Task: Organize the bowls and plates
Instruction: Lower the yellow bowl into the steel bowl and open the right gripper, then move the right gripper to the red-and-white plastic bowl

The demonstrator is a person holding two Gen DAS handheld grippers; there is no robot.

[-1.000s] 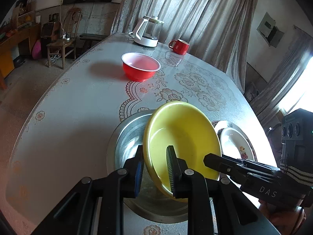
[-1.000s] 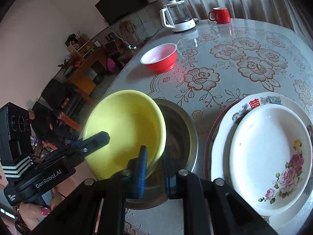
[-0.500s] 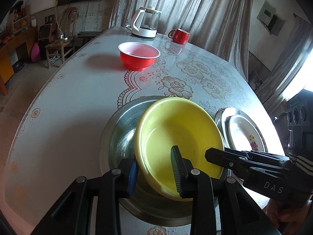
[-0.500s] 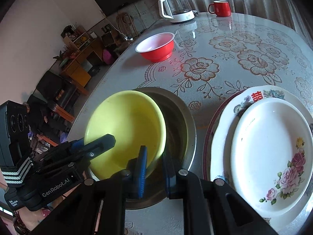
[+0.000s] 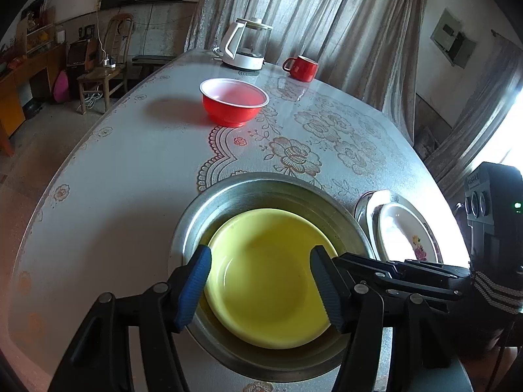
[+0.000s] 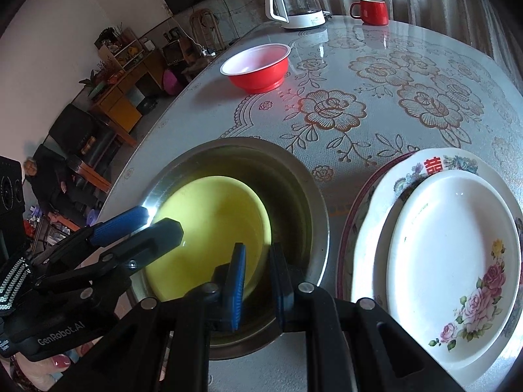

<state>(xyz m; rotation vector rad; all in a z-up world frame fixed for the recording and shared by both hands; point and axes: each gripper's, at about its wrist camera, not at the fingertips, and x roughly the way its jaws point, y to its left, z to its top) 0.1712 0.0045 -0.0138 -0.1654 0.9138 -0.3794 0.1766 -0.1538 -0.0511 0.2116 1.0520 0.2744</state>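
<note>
Left gripper (image 5: 261, 281), jaws just opened, straddles the yellow bowl (image 5: 268, 277) nested in the steel basin (image 5: 261, 189); right gripper (image 6: 256, 277) pinches the bowl's rim. Right of it, stacked plates (image 6: 451, 261); beyond, a red bowl (image 6: 258, 65).

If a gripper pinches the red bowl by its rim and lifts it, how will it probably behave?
The red bowl looks like thin plastic, so it is probably light and its white rim may flex when pinched. It seems empty, so it could slide on the glossy table if it is only pushed.
</note>
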